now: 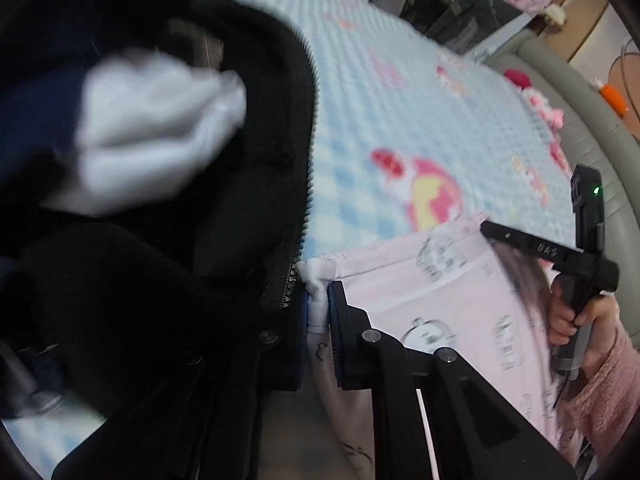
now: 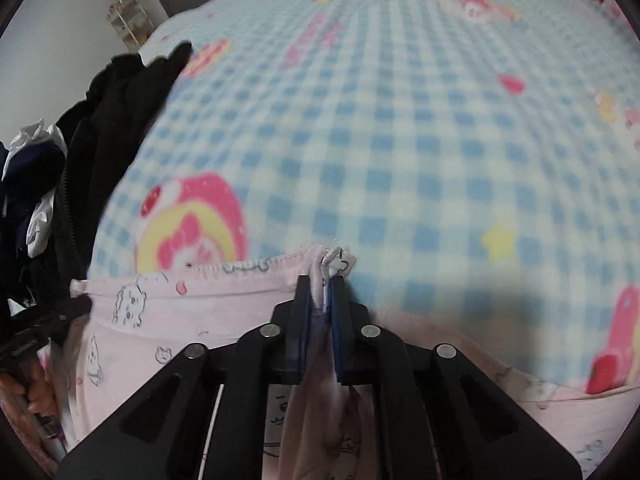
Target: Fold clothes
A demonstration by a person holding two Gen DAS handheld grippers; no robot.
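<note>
A pink garment (image 1: pixel 448 300) printed with small cartoon animals is held stretched between both grippers over the near edge of a bed. My left gripper (image 1: pixel 318 304) is shut on one bunched corner of its hem. My right gripper (image 2: pixel 326 292) is shut on the other corner of the pink garment (image 2: pixel 192 308). The right gripper also shows in the left wrist view (image 1: pixel 488 228), at the garment's far corner. The left gripper shows at the left edge of the right wrist view (image 2: pixel 76 306).
A blue-and-white checked blanket (image 2: pixel 400 120) with pink cartoon prints covers the bed. A pile of black, navy and white clothes (image 1: pixel 160 160) lies on the left, next to the left gripper; it also shows in the right wrist view (image 2: pixel 80 152). A grey padded bed frame (image 1: pixel 580 120) runs along the right.
</note>
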